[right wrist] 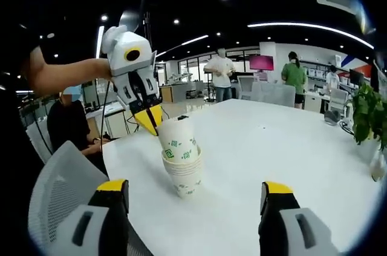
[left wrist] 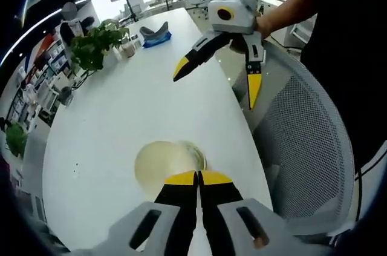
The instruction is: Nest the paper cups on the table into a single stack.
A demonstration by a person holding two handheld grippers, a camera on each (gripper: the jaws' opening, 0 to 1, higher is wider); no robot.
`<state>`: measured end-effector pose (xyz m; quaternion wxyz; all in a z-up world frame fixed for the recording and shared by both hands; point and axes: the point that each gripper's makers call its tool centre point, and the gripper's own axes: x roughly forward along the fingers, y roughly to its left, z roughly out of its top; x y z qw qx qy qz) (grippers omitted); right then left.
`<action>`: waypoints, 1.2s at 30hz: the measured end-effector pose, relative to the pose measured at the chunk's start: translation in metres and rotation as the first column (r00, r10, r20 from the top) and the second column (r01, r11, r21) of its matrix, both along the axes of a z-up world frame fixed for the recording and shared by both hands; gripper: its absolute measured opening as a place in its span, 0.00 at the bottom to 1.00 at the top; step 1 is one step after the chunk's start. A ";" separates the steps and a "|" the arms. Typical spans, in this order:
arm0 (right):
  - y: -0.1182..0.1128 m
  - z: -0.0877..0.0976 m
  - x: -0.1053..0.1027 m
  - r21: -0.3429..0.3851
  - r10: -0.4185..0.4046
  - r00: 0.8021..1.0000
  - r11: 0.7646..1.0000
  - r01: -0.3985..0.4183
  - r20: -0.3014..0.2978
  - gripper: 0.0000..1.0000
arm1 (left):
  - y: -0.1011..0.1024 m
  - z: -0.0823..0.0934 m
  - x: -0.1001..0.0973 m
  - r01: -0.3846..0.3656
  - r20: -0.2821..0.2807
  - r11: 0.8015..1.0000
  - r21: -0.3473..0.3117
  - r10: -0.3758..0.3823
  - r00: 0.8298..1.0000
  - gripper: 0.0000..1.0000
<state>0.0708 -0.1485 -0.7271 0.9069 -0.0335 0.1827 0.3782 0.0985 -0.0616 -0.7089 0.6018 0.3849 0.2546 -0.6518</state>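
**Top cup pinched at the rim**

The left claw (left wrist: 198, 174) is clamped on the rim of the top white paper cup with green print (right wrist: 175, 138), seated in the leaning stack (right wrist: 183, 168) near the white worktop (right wrist: 272, 147) edge. The right claw (right wrist: 196, 192) is spread apart, empty. Cups look light and crushable; grip gently by the rim.

left gripper (right wrist: 151, 120) pinched closed, right gripper (left wrist: 227, 77) spread wide, held aloft
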 end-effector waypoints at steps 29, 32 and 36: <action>0.005 -0.008 -0.005 -0.010 0.033 0.999 0.999 -0.033 0.001 0.89 | -0.014 -0.047 -0.002 0.106 -0.138 0.991 0.084 -0.093 0.986 0.00; 0.005 -0.009 -0.005 -0.013 0.033 0.999 0.999 -0.033 0.000 0.89 | -0.013 -0.051 -0.001 0.110 -0.141 0.990 0.090 -0.096 0.985 0.00; 0.004 -0.010 -0.005 -0.012 0.029 1.000 1.000 -0.029 -0.003 0.88 | -0.012 -0.054 -0.002 0.113 -0.144 0.989 0.093 -0.099 0.985 0.00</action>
